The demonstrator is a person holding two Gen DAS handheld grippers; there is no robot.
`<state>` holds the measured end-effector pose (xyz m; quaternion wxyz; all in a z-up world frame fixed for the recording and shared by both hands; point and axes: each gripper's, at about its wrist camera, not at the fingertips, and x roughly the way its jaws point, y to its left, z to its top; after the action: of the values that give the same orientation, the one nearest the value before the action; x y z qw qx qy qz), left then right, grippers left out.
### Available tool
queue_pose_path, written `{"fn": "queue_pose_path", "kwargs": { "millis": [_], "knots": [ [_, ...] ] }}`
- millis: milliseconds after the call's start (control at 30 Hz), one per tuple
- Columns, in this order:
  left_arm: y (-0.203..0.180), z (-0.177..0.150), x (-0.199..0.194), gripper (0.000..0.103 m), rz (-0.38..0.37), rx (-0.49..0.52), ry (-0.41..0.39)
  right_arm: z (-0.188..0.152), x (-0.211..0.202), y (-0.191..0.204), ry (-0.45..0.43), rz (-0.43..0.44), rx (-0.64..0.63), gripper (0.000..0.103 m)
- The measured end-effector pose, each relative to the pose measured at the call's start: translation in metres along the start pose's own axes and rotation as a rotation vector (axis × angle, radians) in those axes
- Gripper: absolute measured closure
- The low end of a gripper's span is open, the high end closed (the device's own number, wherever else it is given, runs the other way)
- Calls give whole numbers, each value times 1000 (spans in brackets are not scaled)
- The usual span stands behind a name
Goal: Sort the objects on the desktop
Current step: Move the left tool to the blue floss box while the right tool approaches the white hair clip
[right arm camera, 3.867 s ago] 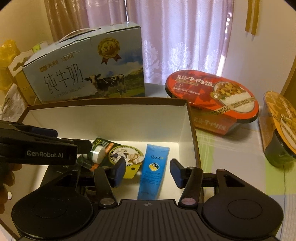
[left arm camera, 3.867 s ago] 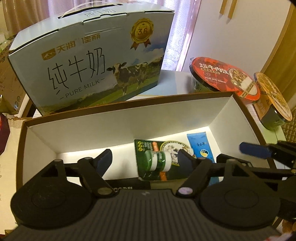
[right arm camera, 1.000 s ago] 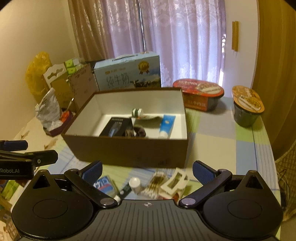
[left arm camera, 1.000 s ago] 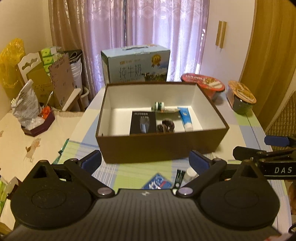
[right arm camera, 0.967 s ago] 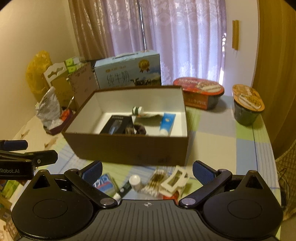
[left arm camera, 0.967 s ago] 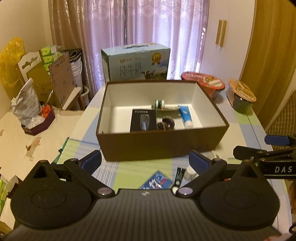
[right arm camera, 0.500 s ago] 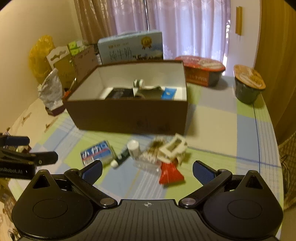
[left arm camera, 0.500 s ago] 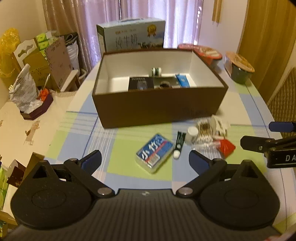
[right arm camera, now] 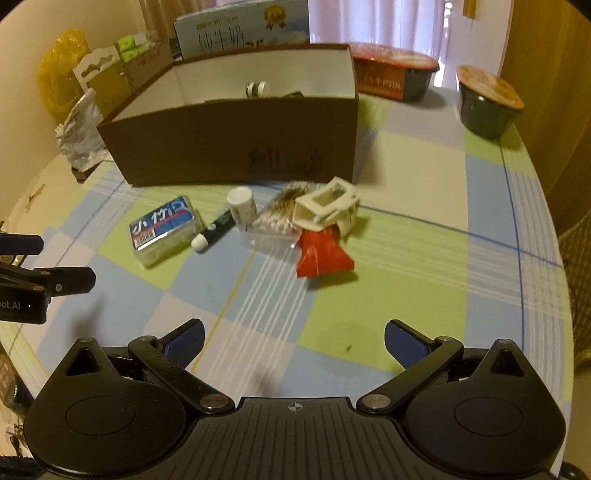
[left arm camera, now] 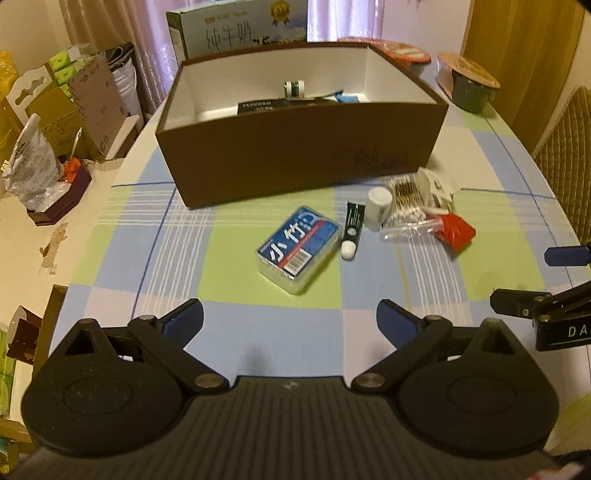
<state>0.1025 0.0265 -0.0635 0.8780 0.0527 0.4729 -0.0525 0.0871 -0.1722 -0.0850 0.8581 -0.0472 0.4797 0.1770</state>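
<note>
Both grippers' jaws wide, empty; tissue pack (left arm camera: 298, 249) well ahead.

You've got a matt brown cardboard box (left arm camera: 295, 147) on smooth checked cloth (left arm camera: 236, 258); near it, a glossy blue plastic-wrapped packet (left arm camera: 298, 248) and shiny red foil sachet (right arm camera: 322, 254).

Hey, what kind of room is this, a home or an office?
Most likely a home, perhaps a dining room: a checked tablecloth, sealed meal bowls beside a milk carton box, lace curtains behind, and bags and cartons piled along the wall.
</note>
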Motion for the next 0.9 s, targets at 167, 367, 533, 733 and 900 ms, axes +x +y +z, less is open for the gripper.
{"fn": "queue_pose_path", "kwargs": {
  "millis": [167, 367, 533, 733, 900],
  "knots": [
    [0, -2, 9, 5, -12, 8, 17, 0, 11, -3, 29, -3, 20, 2],
    [1, 0, 22, 8, -27, 19, 26, 1, 24, -15, 61, -16, 82, 2],
    [3, 7, 38, 8, -32, 44, 33, 4, 33, -24, 77, -21, 132, 2],
    [3, 18, 62, 14, -50, 91, 31, 12, 40, -36, 73, -45, 176, 2],
    [6, 29, 82, 21, -65, 141, 36, 18, 43, -45, 63, -61, 222, 2]
  ]
}}
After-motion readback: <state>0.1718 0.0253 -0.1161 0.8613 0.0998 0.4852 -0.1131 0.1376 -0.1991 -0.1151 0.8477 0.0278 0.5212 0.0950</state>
